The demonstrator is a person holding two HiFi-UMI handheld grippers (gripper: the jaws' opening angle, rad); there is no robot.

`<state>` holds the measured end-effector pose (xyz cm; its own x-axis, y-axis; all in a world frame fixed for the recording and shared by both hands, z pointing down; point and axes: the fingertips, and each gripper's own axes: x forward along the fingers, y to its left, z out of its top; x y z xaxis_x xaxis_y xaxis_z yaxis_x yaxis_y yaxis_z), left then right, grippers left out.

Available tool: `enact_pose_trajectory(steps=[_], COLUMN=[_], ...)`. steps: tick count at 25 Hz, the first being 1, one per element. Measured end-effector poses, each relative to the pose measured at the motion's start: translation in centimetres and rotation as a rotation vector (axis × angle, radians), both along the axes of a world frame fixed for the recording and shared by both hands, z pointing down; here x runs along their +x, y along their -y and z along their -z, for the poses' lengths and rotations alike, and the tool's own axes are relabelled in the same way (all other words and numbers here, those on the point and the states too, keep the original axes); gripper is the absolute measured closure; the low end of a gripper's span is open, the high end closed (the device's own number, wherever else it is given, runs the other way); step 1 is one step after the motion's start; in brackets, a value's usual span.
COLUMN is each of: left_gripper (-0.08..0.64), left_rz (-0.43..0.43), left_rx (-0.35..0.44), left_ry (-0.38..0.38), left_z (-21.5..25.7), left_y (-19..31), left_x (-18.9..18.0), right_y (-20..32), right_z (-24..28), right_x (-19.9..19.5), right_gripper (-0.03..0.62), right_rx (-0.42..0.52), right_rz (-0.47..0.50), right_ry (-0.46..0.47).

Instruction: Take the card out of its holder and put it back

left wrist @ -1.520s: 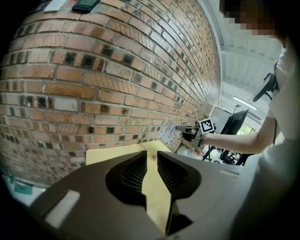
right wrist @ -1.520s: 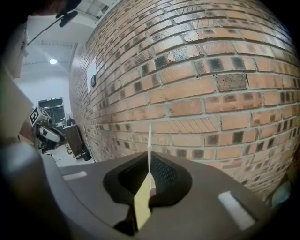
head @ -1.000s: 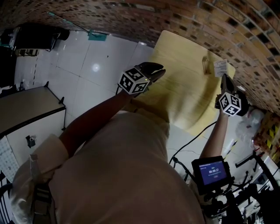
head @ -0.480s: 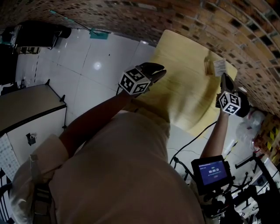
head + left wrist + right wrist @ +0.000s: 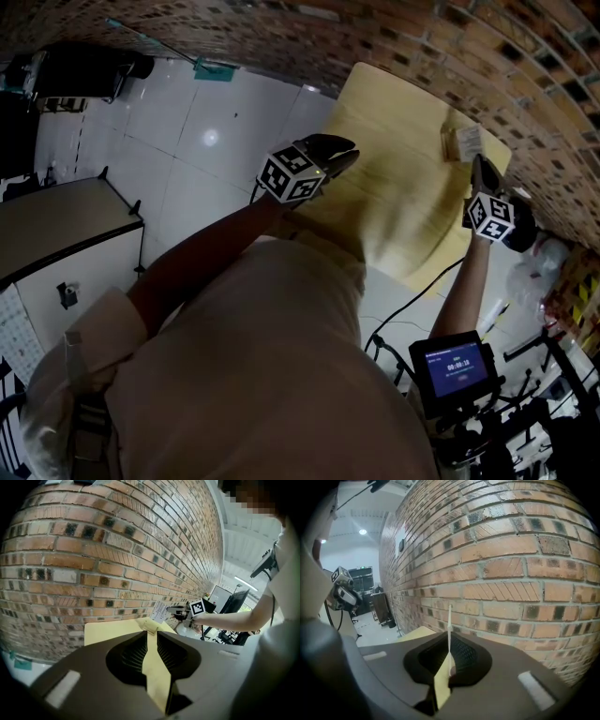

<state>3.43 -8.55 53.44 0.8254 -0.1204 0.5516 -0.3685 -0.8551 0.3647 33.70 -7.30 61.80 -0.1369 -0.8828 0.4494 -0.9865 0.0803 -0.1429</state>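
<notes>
A white card point(image 5: 468, 141) is pinched in my right gripper point(image 5: 478, 162), which is shut on its lower edge. It hangs over the far right end of the pale wooden table point(image 5: 394, 192). The small holder point(image 5: 447, 141) stands on the table just left of the card, apart from it. In the right gripper view the card point(image 5: 449, 627) shows edge-on, upright between the pads, before the brick wall. My left gripper point(image 5: 344, 150) hovers over the table's near left edge, its jaws a narrow gap apart with nothing in them. From the left gripper view the holder point(image 5: 150, 625), the card point(image 5: 159, 612) and the right gripper point(image 5: 177, 614) lie ahead.
A brick wall point(image 5: 525, 84) runs close behind the table. A small screen on a stand point(image 5: 455, 366) with cables sits below the right arm. A white cabinet point(image 5: 66, 244) stands on the tiled floor point(image 5: 206, 141) at the left. The person's torso fills the lower middle.
The right gripper has carried the card a little to the left, nearer the holder. The left gripper has hardly moved.
</notes>
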Motion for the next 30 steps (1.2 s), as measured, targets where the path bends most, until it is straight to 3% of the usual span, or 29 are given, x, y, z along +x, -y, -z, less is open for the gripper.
enact_pose_trajectory(steps=[30], left_gripper=[0.477], left_rz=[0.016], left_rx=[-0.019], left_ry=[0.007], left_z=[-0.4], left_y=[0.7], left_x=[-0.9], right_y=[1.0], right_z=[-2.8], right_x=[-0.7], right_gripper=[0.58], right_rx=[-0.035], right_rz=[-0.019], right_ry=[0.007])
